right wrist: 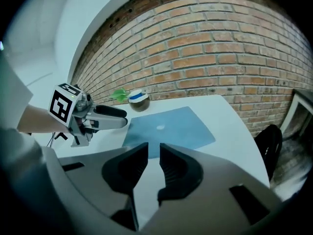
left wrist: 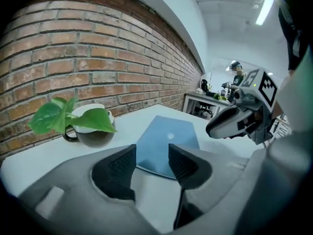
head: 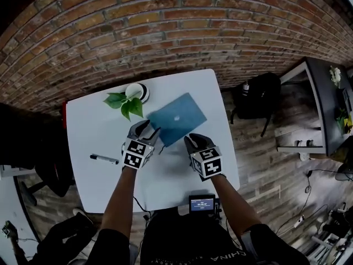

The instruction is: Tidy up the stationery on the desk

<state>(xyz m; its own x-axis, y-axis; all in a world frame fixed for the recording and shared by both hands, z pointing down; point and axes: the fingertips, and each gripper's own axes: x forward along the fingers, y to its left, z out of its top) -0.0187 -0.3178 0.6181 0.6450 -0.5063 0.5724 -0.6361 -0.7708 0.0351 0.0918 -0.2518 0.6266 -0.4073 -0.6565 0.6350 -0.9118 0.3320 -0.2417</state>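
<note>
Head view, starting at the near edge of the white worktop (head: 165, 176): a small screened device (head: 202, 203) sits there, right in front of the person. Just beyond it both tools hover over the middle of the worktop. The right hand-held gripper (head: 193, 142) is short of the blue notebook (head: 177, 117) and apart from it. The left hand-held gripper (head: 150, 130) has its tips at the notebook's near-left edge. A black marker (head: 103, 159) lies well apart, toward the left edge, with nothing near it.

The notebook lies flat and closed, turned at an angle, between the middle and the far edge. I judge the left tool is lined up low on that edge to pinch the thin cover, with the right standing by to steady or take over.

The head view cannot show the jaws, but the gripper views do. The left gripper view shows its jaws spread wide, with the notebook's edge framed in the gap just beyond them; whether they touch it I cannot tell. The right gripper view shows its jaws only a narrow slit apart, with nothing between them.

Farthest off, a leafy plant (head: 126, 104) in a cup (head: 138, 91) stands at the far edge, by the brick wall (head: 165, 32).
</note>
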